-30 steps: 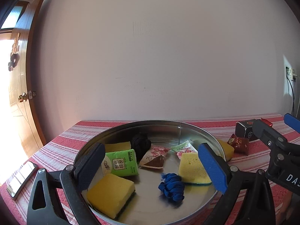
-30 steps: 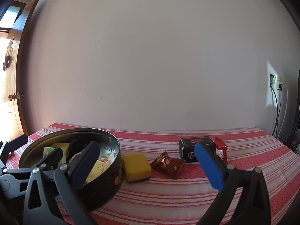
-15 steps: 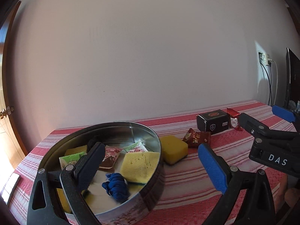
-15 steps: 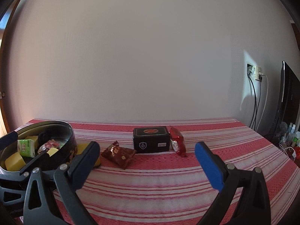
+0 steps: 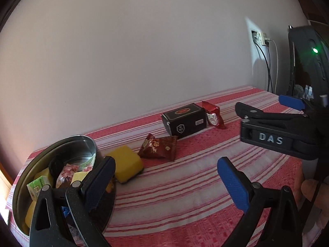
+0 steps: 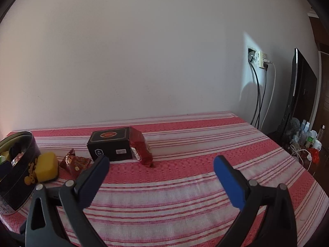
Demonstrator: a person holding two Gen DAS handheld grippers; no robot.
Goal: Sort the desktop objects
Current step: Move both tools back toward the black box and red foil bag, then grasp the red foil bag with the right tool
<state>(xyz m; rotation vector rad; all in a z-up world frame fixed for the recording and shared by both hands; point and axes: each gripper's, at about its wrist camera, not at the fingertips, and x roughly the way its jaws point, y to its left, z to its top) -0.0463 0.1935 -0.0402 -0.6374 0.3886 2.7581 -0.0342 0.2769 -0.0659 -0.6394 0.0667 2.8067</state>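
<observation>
A round metal tin (image 5: 90,144) (image 6: 18,189) at the table's left holds yellow sponges, a green packet (image 5: 37,186) and snack packets. Beside it on the striped cloth lie a yellow sponge (image 5: 126,164) (image 6: 46,165), a brown snack packet (image 5: 159,147) (image 6: 76,162), a black box (image 5: 185,122) (image 6: 111,144) and a red packet (image 5: 213,116) (image 6: 141,149). My left gripper (image 5: 166,177) is open and empty, just right of the tin. My right gripper (image 6: 161,175) is open and empty, short of the box; its body (image 5: 275,129) shows at the right of the left wrist view.
A red and white striped cloth (image 6: 185,185) covers the table against a plain wall. At the right are a wall socket with cables (image 6: 258,59), a dark monitor (image 6: 298,94) and clutter with bottles (image 6: 304,140) past the table's edge.
Both grippers have swung to the right, away from the tin. The tin has slid to the left edge of both views and the box and packets now lie ahead. Both stay open.
</observation>
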